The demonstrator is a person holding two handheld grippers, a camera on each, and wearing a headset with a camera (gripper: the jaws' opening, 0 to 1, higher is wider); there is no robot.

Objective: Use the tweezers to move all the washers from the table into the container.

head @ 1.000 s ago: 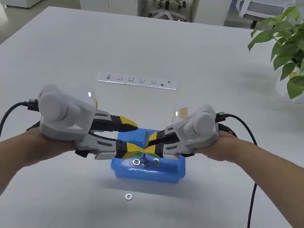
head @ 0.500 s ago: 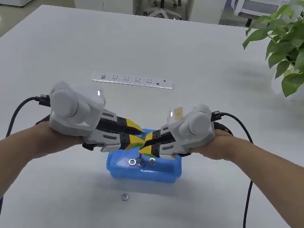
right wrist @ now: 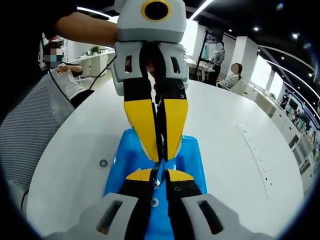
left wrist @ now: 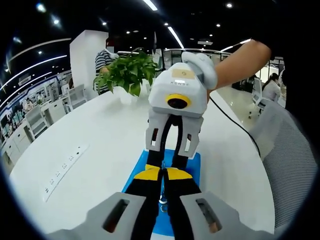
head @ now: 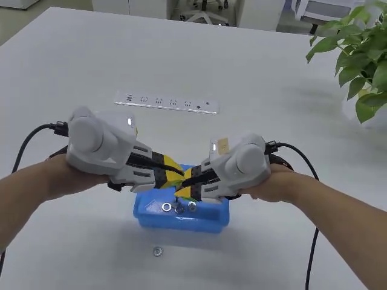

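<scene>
White tongs (head: 179, 177), yellow tips, black cables (head: 23, 148)

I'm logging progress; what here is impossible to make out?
1. Container far half: head view, covered by the left gripper and right gripper, so its washers can't be counted.
2. Tweezers tips: head view, hidden behind the fingers.
3. Whether the tweezers hold a washer: gripper views, too small.
</scene>
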